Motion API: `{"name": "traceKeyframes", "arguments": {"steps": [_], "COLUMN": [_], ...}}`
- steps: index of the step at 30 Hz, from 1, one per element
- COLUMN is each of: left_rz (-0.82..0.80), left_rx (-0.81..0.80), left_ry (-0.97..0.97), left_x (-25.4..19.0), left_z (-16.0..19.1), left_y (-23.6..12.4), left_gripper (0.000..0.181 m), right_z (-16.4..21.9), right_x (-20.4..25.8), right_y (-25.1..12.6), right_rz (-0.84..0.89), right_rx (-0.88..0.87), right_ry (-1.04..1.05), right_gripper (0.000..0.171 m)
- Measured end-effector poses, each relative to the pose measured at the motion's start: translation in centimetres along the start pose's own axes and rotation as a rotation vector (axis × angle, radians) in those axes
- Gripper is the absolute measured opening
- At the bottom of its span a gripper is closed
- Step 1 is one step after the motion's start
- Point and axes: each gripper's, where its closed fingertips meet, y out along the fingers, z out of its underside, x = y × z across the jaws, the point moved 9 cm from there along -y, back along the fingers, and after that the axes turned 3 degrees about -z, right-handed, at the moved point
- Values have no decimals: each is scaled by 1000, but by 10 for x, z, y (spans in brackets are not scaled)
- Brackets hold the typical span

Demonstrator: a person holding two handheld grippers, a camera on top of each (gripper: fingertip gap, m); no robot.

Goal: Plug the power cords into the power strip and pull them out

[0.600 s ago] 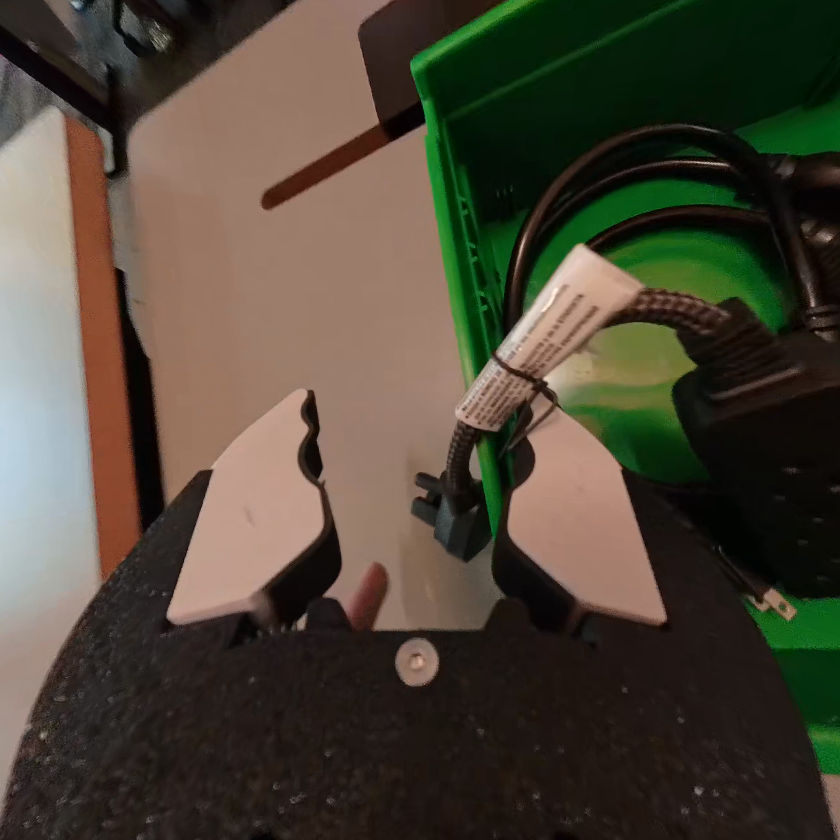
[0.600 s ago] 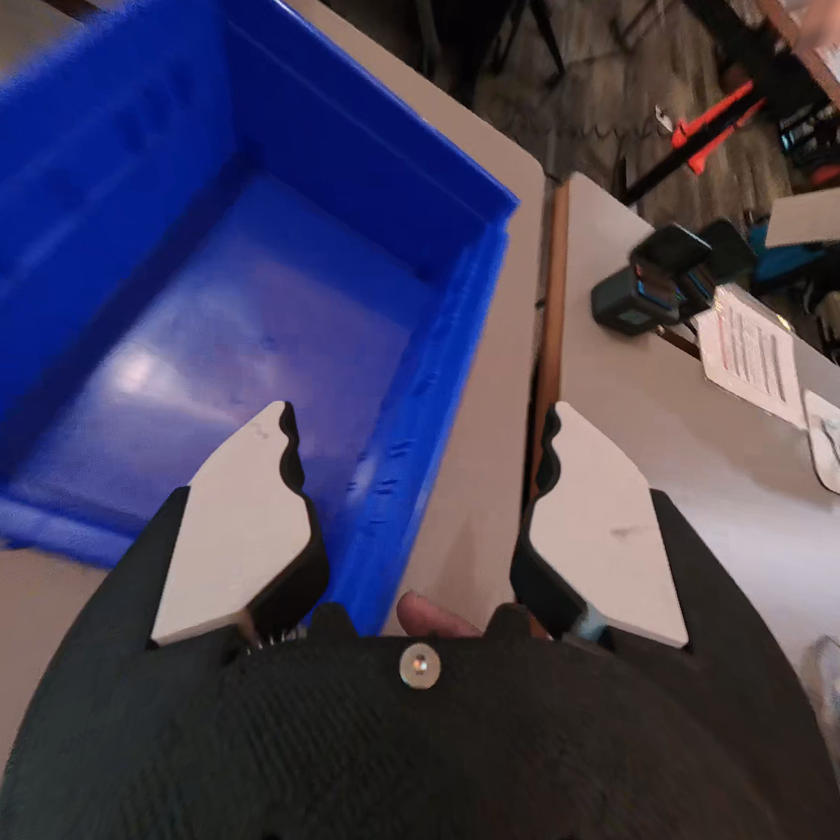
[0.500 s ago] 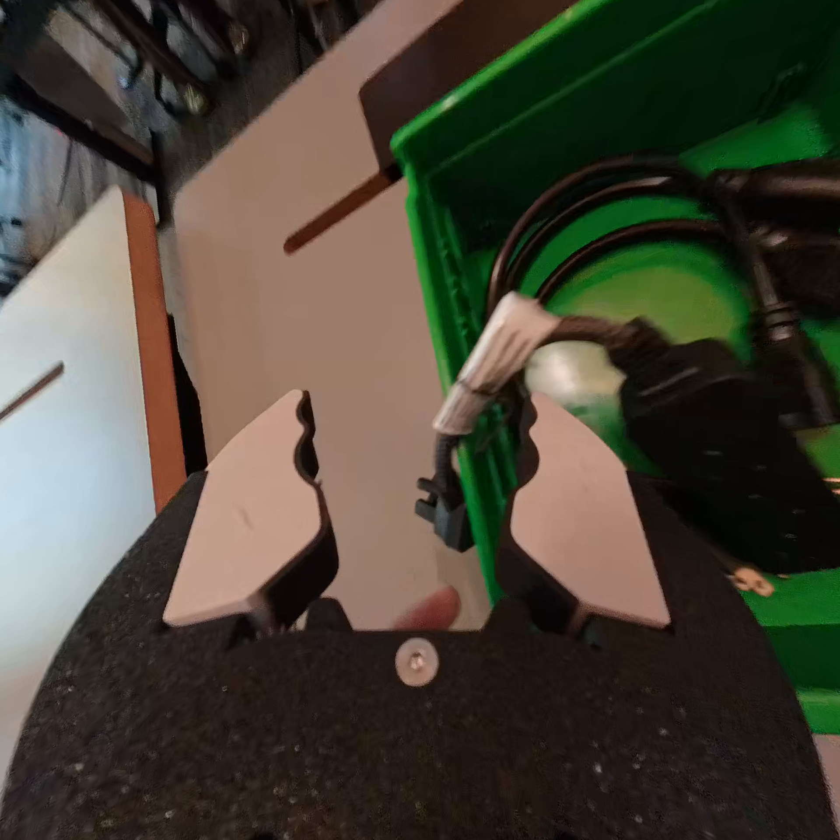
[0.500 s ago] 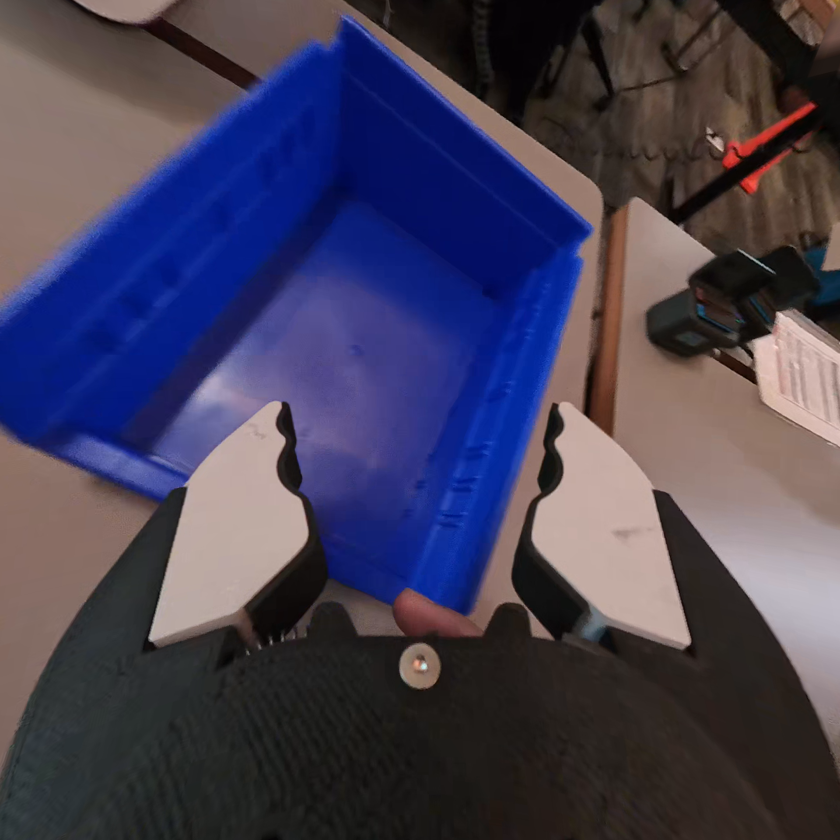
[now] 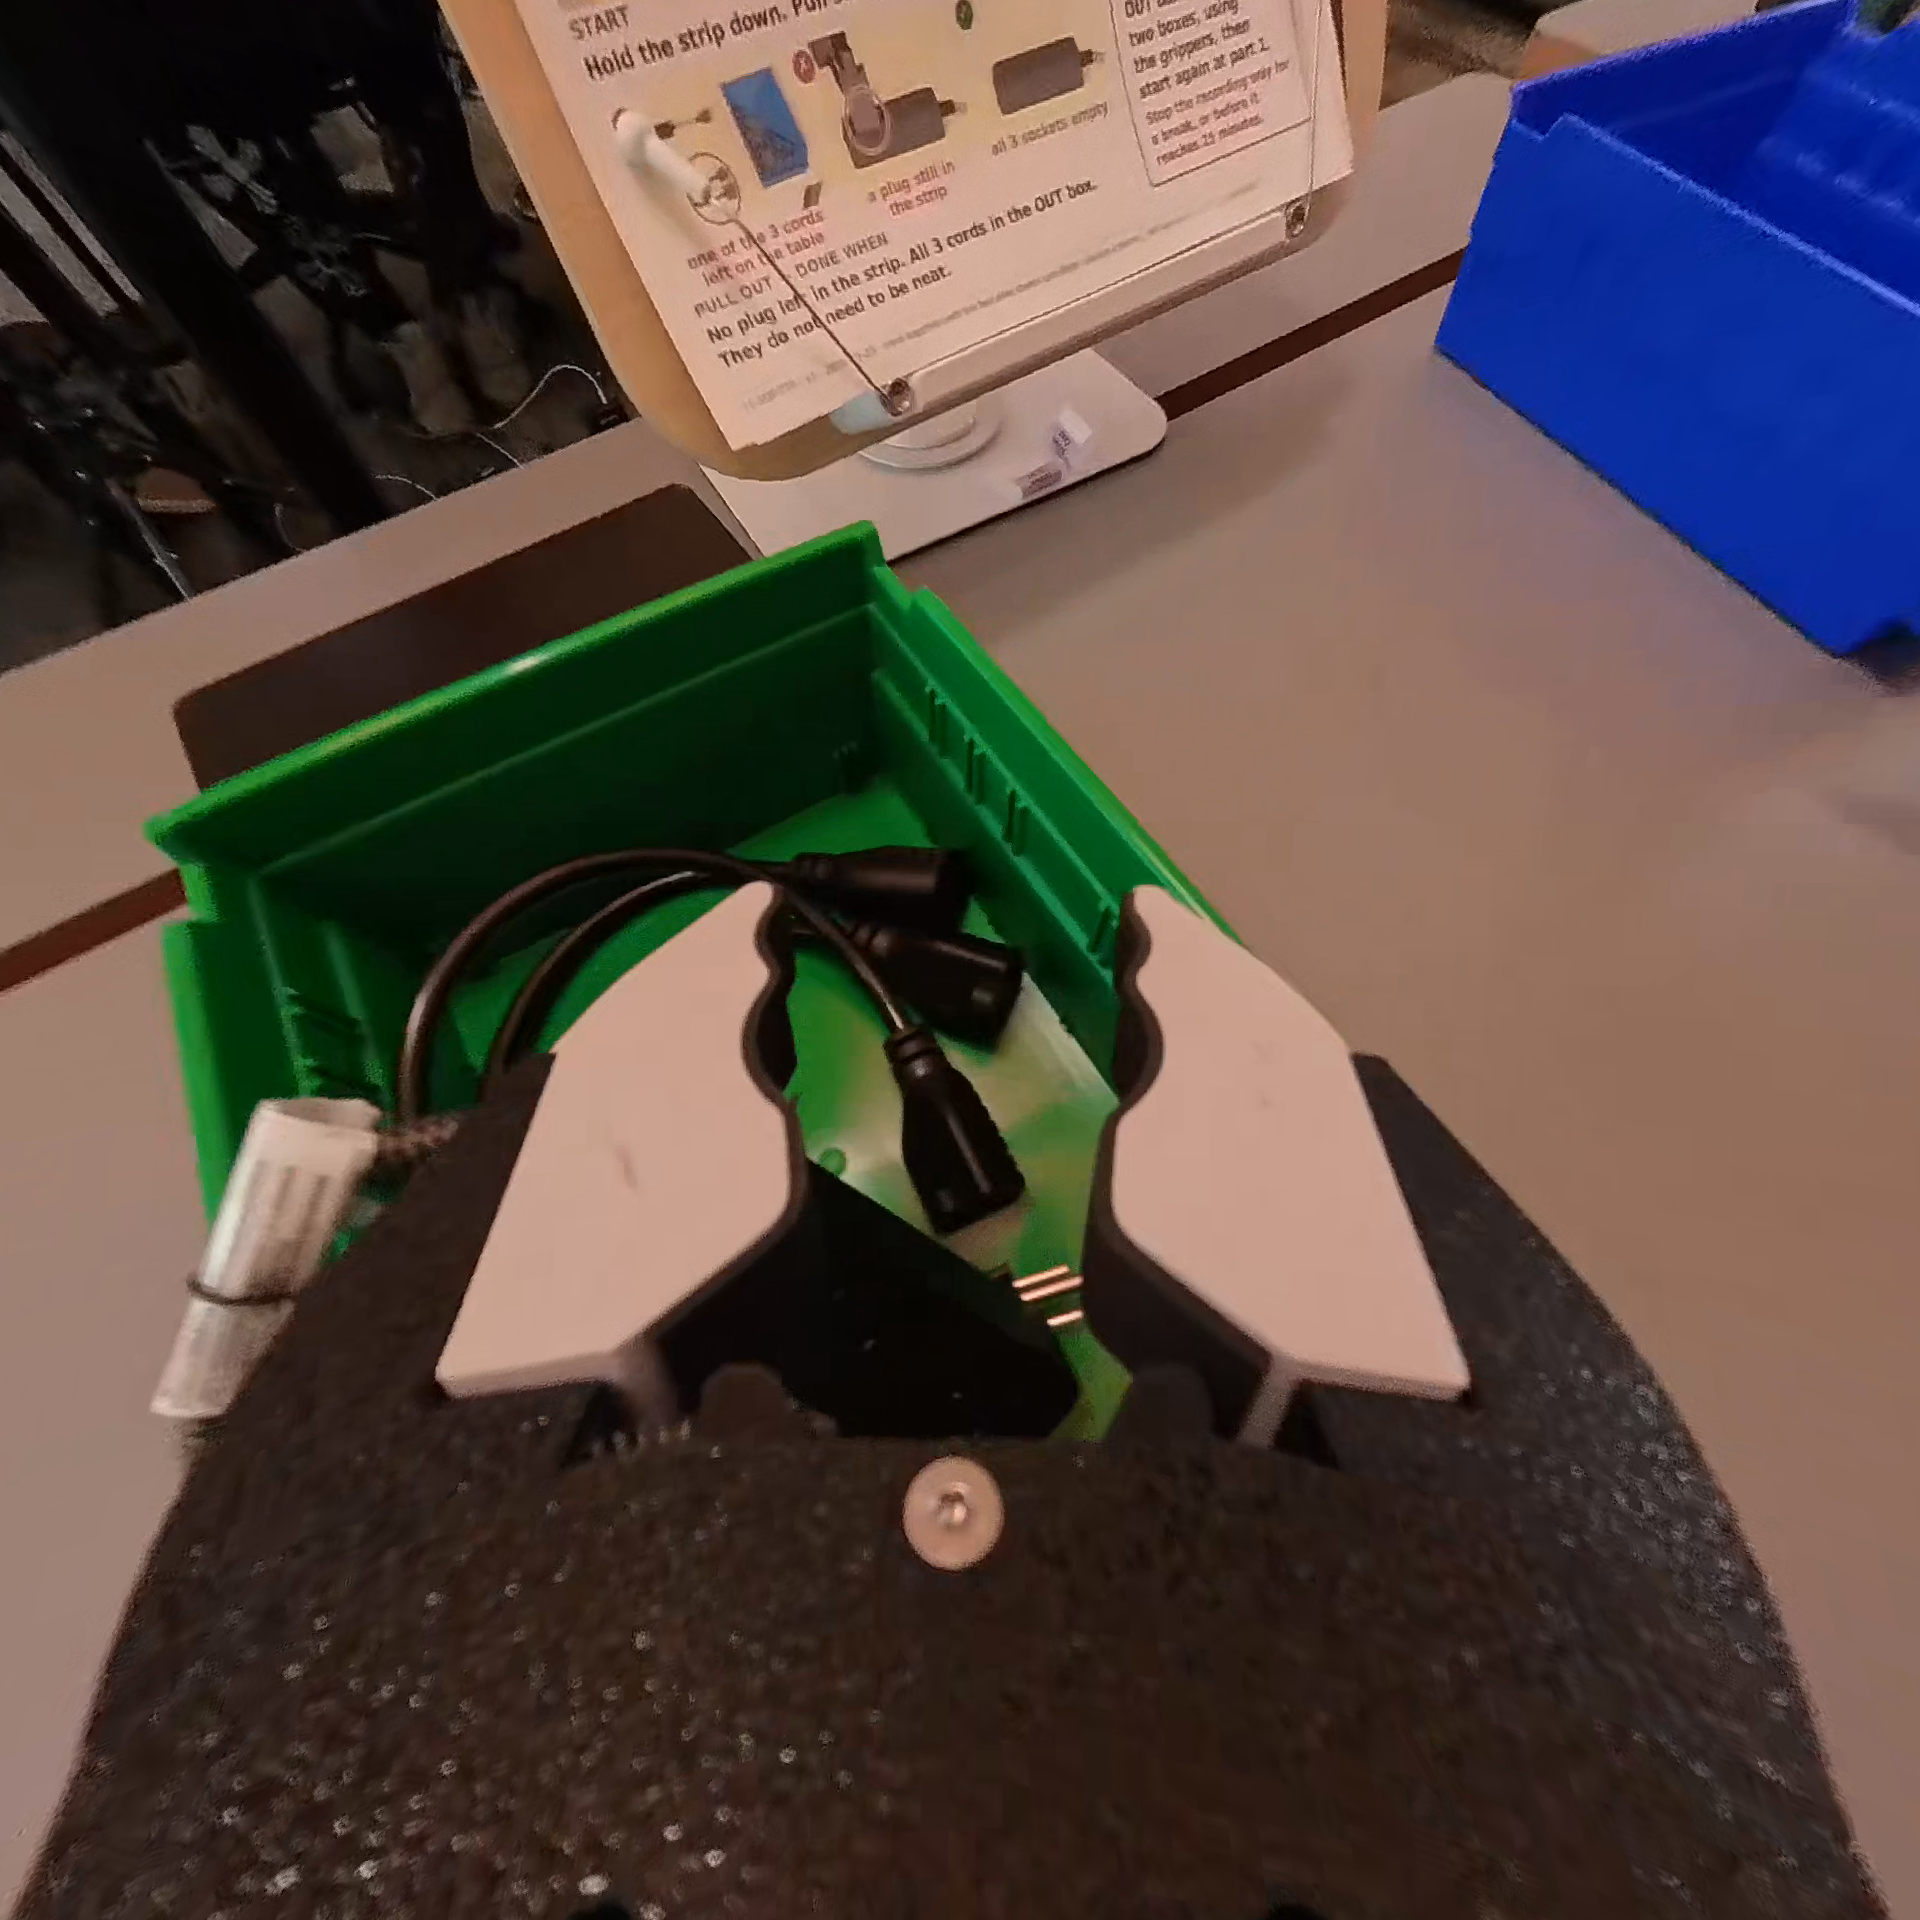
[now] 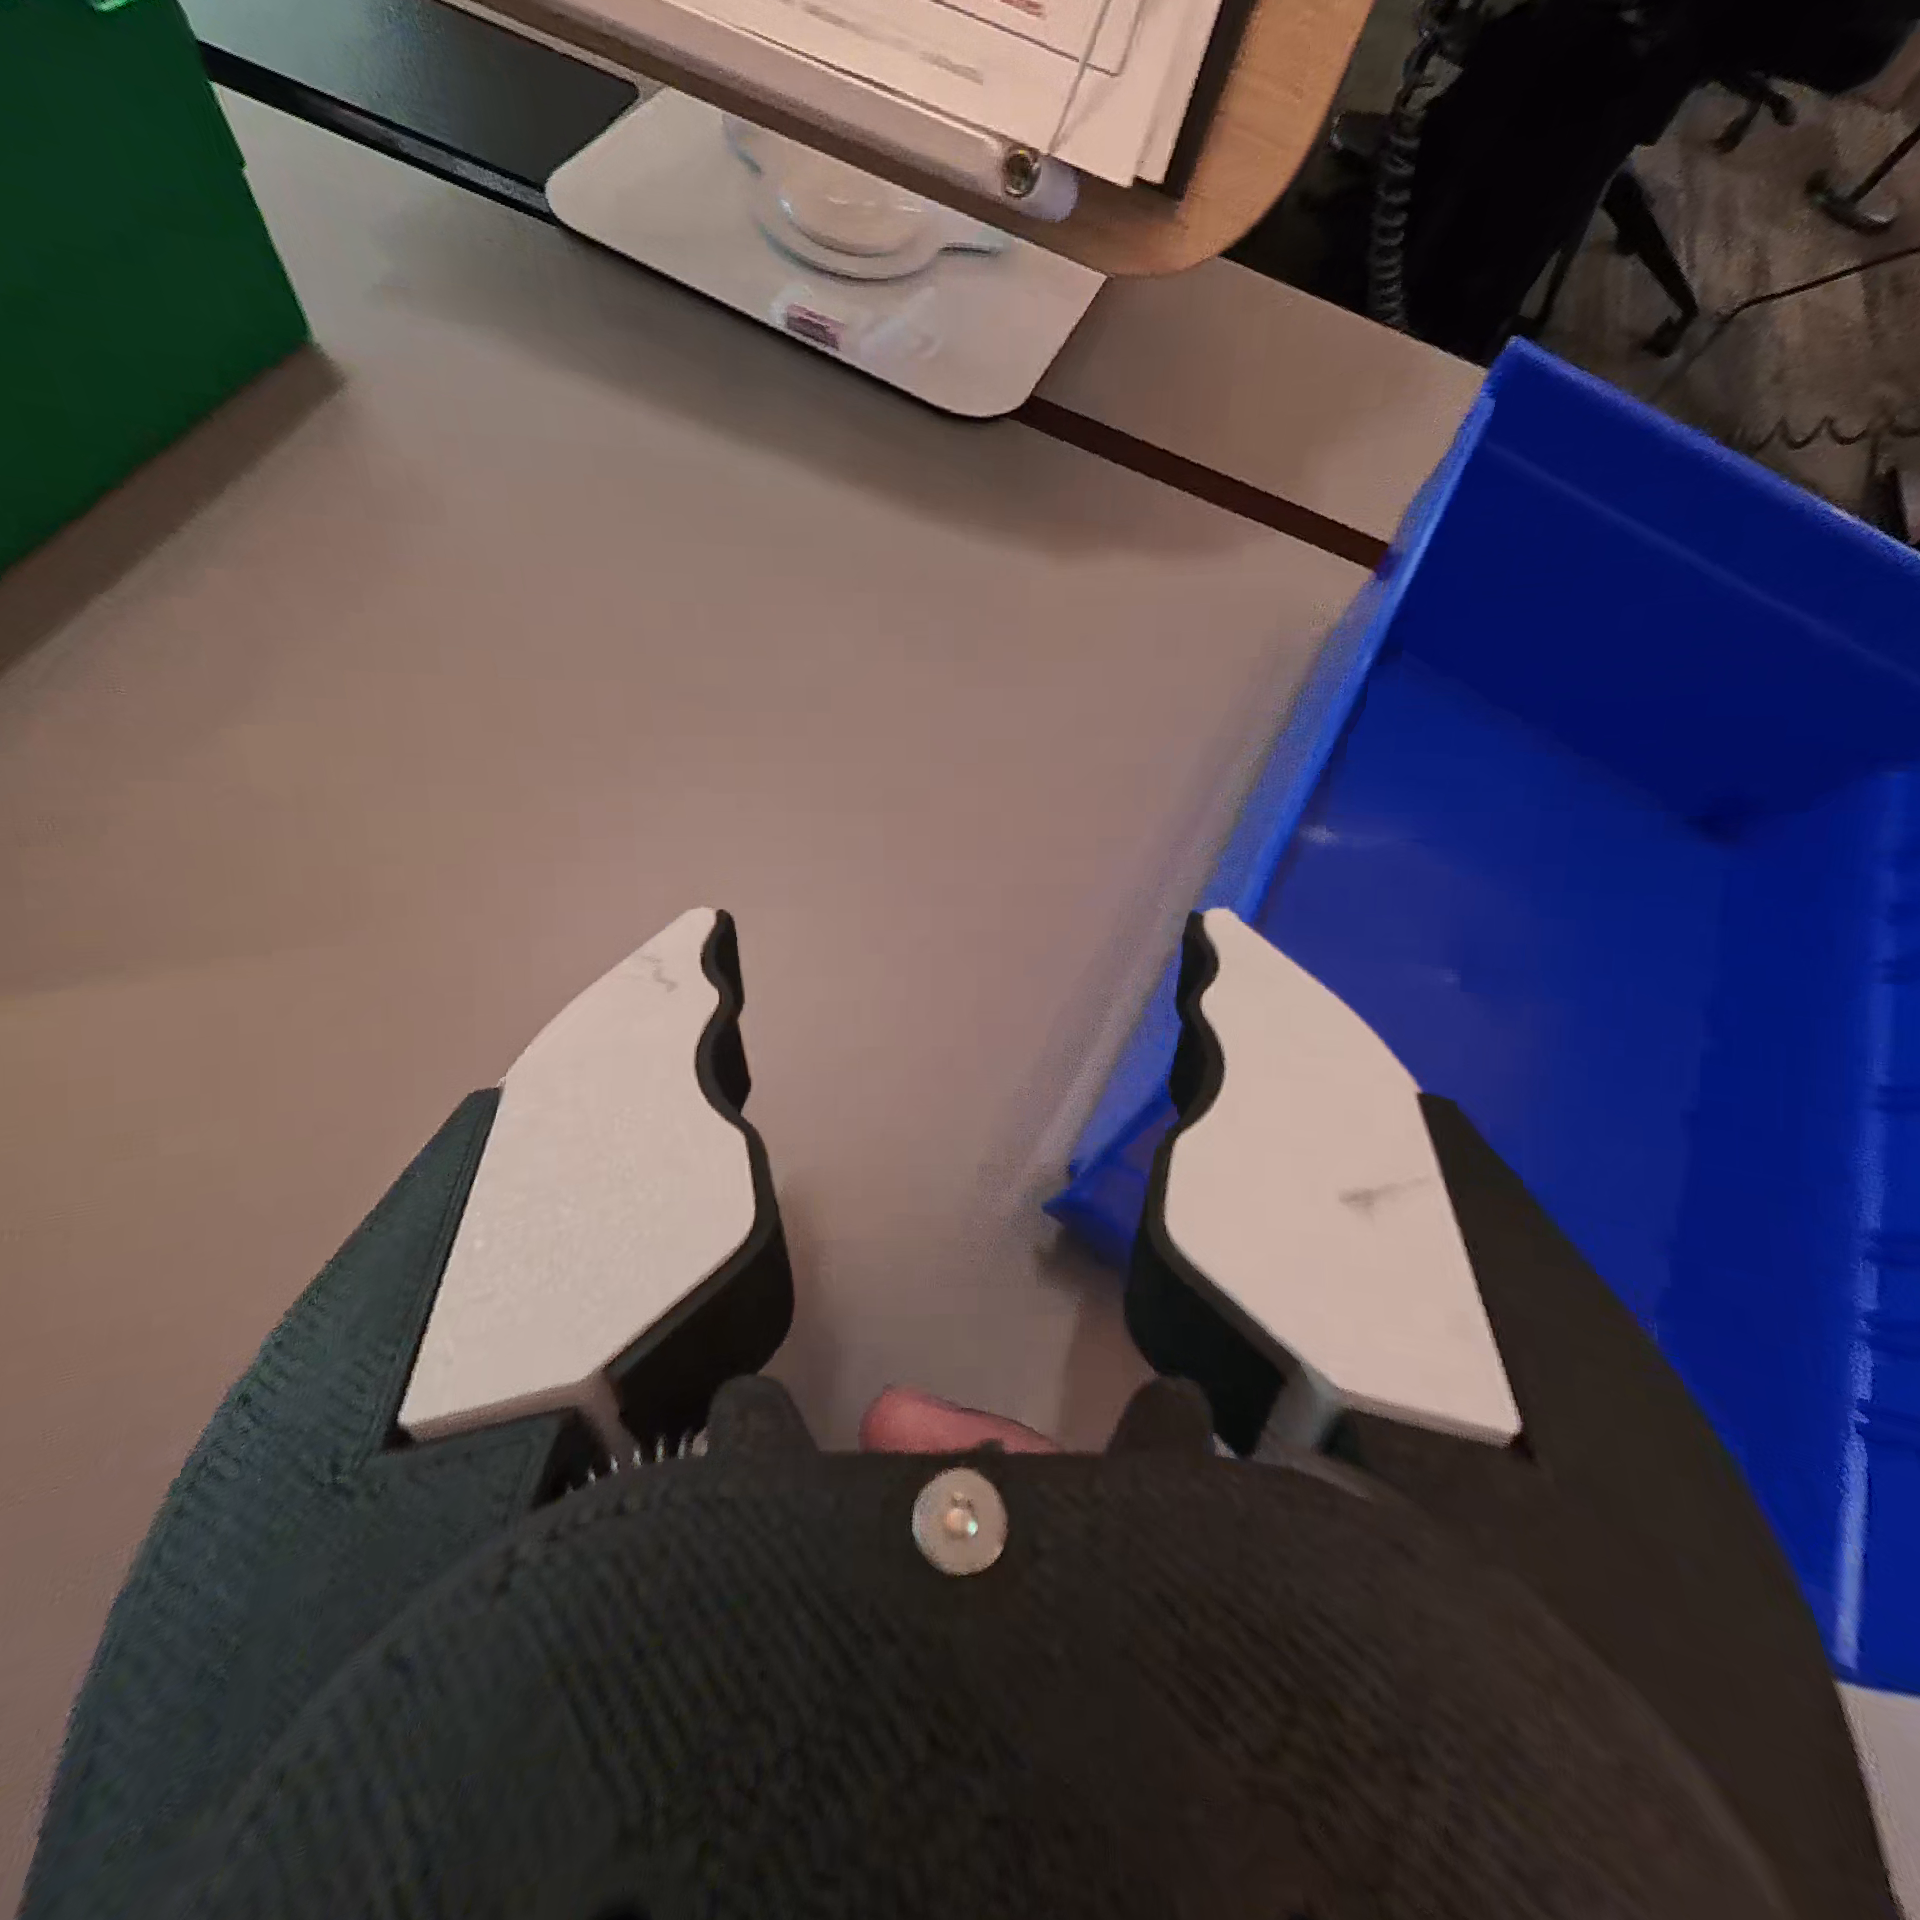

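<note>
left gripper (image 5: 945, 997): open, empty, hovered over green bin (image 5: 540, 748) holding power cords (image 5: 935, 1132)
right gripper (image 6: 961, 997): open, empty, above desk (image 6: 623, 675) beside blue bin (image 6: 1621, 831)

bare table (image 6: 727, 675) between bins, cords (image 5: 935, 987) crowding green bin (image 5: 520, 748)

The left wrist view looked down, close over the green bin (image 5: 540, 748); the right faced the table (image 6: 727, 675) — both shared the instruction stand (image 5: 935, 208).
</note>
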Motion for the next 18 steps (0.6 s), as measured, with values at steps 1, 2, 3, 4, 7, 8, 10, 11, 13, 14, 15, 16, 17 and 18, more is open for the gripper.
{"name": "traceKeyframes", "arguments": {"steps": [1,2,3,4,7,8,10,11,13,14,15,16,17,18], "left_rz": [3,11,19,25,27,3,9,38,75,66,47,38,37,36], "left_rx": [-5,-4,-3,-8,-14,-30,-72,-71,-25,-11,-4,-2,-3,1], "left_ry": [-20,-39,-56,-74,-80,-89,-115,-130,-143,-136,-124,-105,-80,-50], "left_x": [-2,-4,-5,-7,-3,1,5,5,7,8,10,12,13,15], "left_z": [5,11,17,24,28,26,28,30,34,34,35,35,35,34], "left_y": [0,0,-1,-3,-10,-13,-15,-14,-13,-12,-13,-15,-18,-20], "left_gripper": [62,63,64,66,67,71,73,75,81,86,89,87,87,86], "right_z": [-3,-5,-7,-10,-18,-21,-27,-28,-29,-29,-29,-29,-29,-27], "right_x": [3,5,7,10,23,28,38,43,52,55,58,60,61,60], "right_y": [1,3,5,8,17,21,30,35,45,48,50,50,48,45], "right_rz": [12,35,56,66,68,66,40,23,-9,-16,-22,-29,-38,-45], "right_rx": [10,23,39,56,79,71,51,49,67,81,92,97,100,102], "right_ry": [-6,-14,-18,-21,-52,-59,-65,-67,-82,-94,-112,-135,-155,-171], "right_gripper": [83,85,90,96,104,105,106,107,109,109,109,110,110,110]}}
